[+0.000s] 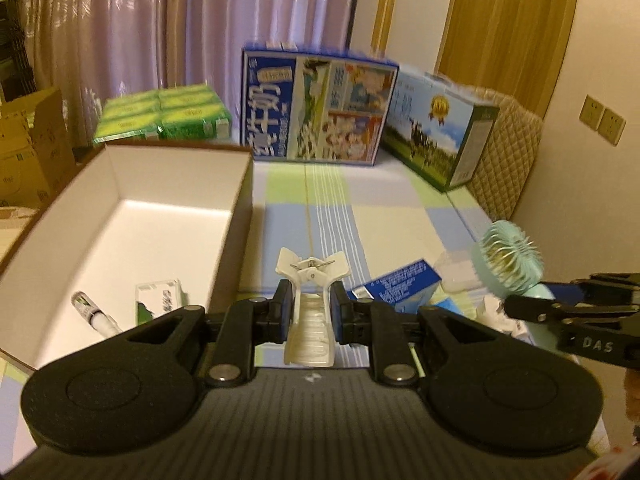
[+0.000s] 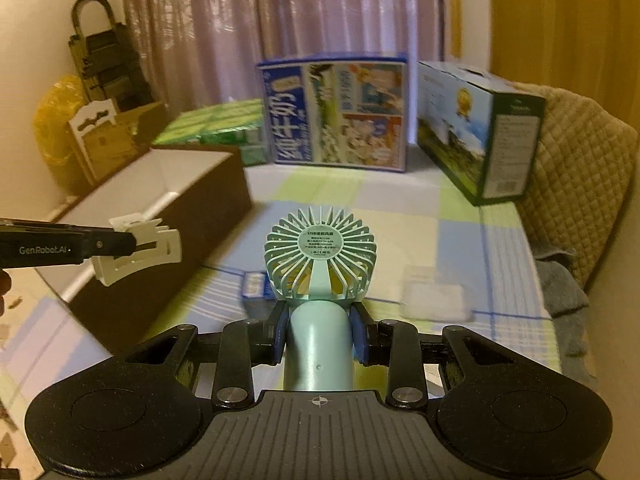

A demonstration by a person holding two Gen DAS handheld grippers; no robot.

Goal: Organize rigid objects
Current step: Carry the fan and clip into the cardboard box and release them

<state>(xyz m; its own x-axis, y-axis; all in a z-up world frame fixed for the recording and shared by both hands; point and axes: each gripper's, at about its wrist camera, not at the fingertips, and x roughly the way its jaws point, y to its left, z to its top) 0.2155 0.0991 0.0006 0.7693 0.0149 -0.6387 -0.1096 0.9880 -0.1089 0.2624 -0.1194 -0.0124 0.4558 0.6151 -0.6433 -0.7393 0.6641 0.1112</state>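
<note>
At the left edge of the checked mat [image 1: 360, 220] stands the open cardboard box [image 1: 120, 184], and so far it holds little: a white marker pen [image 1: 96, 314] and a small green-and-white packet [image 1: 158, 300] near its front wall. Just right of the box the left gripper [image 1: 310, 312] is pinched tight on a white hair claw clip [image 1: 310, 300], held clear of the mat. Further right, a small blue carton [image 1: 404, 284] and a clear plastic case [image 2: 434, 294] lie unsorted on the mat, so I judge most of the tidying remains. Rightmost, the right gripper [image 2: 320, 330] clamps the handle of a mint handheld fan [image 2: 320, 256], lifted above the mat.
</note>
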